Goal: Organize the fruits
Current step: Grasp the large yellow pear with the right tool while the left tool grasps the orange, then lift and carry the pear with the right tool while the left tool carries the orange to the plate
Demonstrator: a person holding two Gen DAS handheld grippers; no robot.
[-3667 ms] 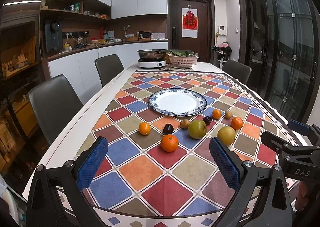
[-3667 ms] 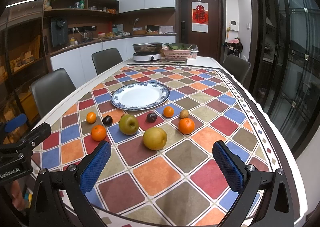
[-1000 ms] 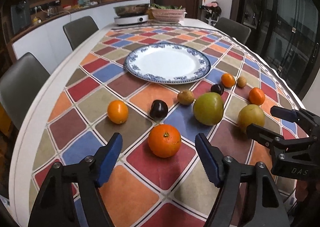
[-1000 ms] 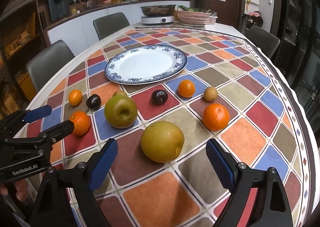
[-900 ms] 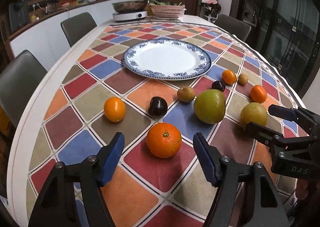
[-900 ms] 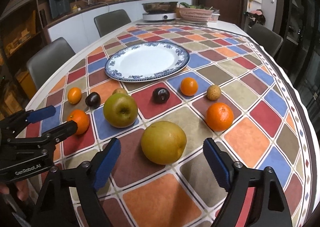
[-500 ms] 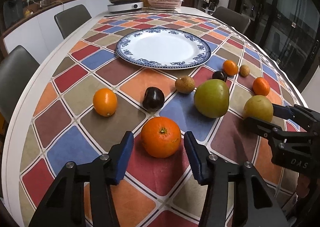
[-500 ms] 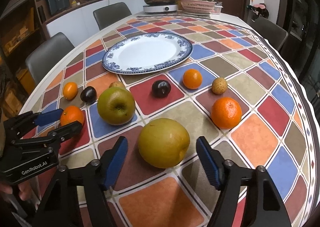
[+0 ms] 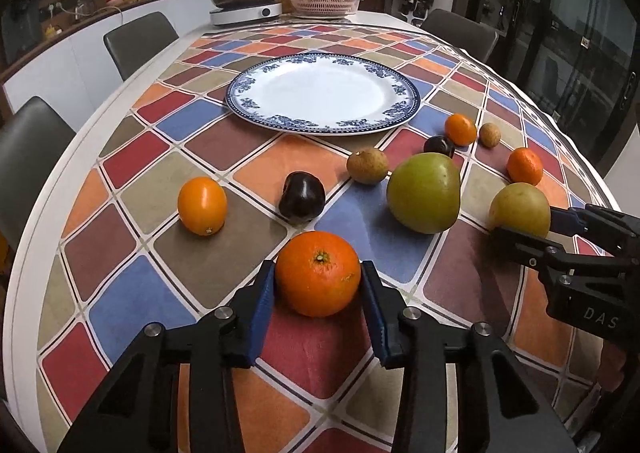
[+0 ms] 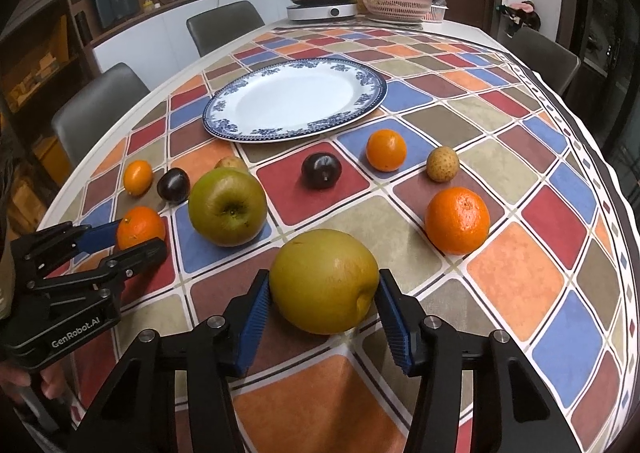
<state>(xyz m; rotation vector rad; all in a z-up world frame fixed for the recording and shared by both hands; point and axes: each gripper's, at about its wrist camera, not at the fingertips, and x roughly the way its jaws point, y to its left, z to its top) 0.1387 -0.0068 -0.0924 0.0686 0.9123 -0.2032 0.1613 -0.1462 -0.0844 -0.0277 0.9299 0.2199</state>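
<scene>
On the checkered cloth, your left gripper [image 9: 318,285] and right gripper [image 10: 323,301] are both just finishing closing, pads now pressing the orange [image 9: 318,279] and the pear [image 10: 324,280], each fruit sitting on the table short of the empty plate [image 9: 240,103]. That is giving you two grasps ready for lifting to it. You are showing "GenRobot.AI" on the left tool and "DAS" on the right.
</scene>
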